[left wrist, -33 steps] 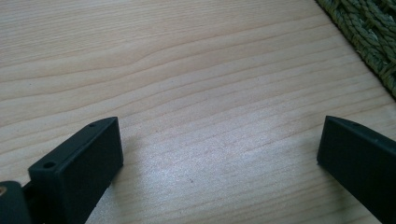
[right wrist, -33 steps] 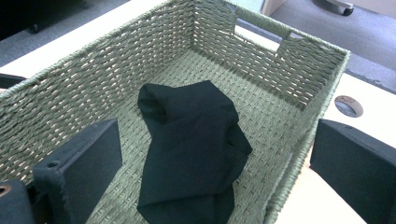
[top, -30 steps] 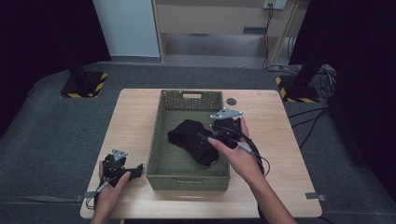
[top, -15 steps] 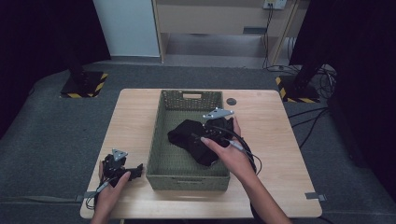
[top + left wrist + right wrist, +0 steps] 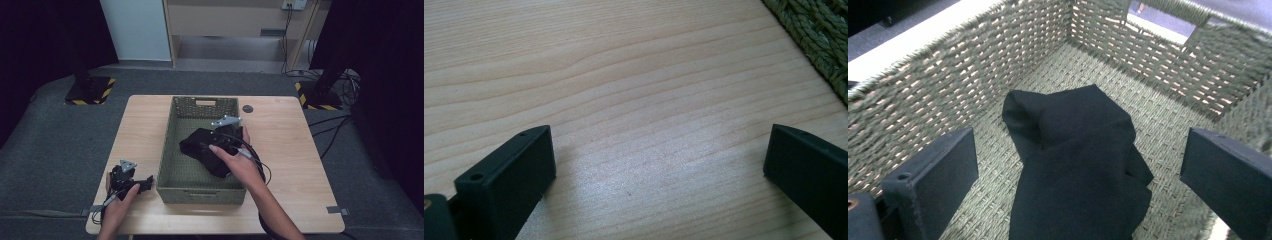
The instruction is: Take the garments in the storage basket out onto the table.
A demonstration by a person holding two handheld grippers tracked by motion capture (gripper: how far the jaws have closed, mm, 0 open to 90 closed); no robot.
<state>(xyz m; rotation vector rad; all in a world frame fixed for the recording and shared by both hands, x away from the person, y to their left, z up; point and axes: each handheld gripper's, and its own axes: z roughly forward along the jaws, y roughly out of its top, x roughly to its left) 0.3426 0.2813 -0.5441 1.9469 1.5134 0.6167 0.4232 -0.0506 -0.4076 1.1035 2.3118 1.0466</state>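
Gripper [image 5: 1078, 165] over crumpled black cloth [image 5: 1078, 165]

The table [image 5: 295, 150] was light wood. It stood on a grey carpet floor [image 5: 60, 145]. Past the far edge stood a wooden cabinet [image 5: 235, 20] and a pale blue panel [image 5: 132, 30]. Two black stand feet with yellow stripes [image 5: 90, 92] sat near the far corners. Both sides were dark.

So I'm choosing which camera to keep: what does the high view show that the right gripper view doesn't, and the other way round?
High view alone: the whole wooden table, the left tongs resting open on it, and a small dark disc. Right gripper view alone: the basket's weave close up and the right tongs open over the cloth. Both share the green woven basket and the black cloth inside it.
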